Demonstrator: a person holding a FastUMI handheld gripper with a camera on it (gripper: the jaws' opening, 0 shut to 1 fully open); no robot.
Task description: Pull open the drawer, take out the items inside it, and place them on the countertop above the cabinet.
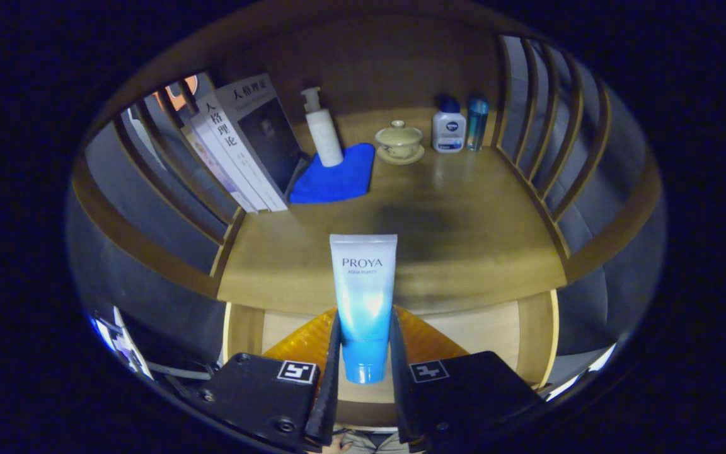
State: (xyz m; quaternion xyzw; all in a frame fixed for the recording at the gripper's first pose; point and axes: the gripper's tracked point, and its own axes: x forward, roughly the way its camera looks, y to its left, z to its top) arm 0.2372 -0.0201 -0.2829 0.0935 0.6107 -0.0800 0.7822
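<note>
Blue-and-white tube (363, 302) stands cap-down between the fingers (330, 372) of my hand-held gripper (363, 378), both pressing its sides. I hold it above the open drawer (527, 328), at the front edge of the wooden counter (464, 239). Books (243, 145), a blue cloth (336, 178) and bottles (449, 129) sit further back.

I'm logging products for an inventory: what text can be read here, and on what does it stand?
"PROYA": on the blue tube that the gripper holds between its fingers; the small line beneath is too blurred to read.
"人格理论": on the covers of the leaning books.
White bottle with blue cap: logo too small to read.
</note>
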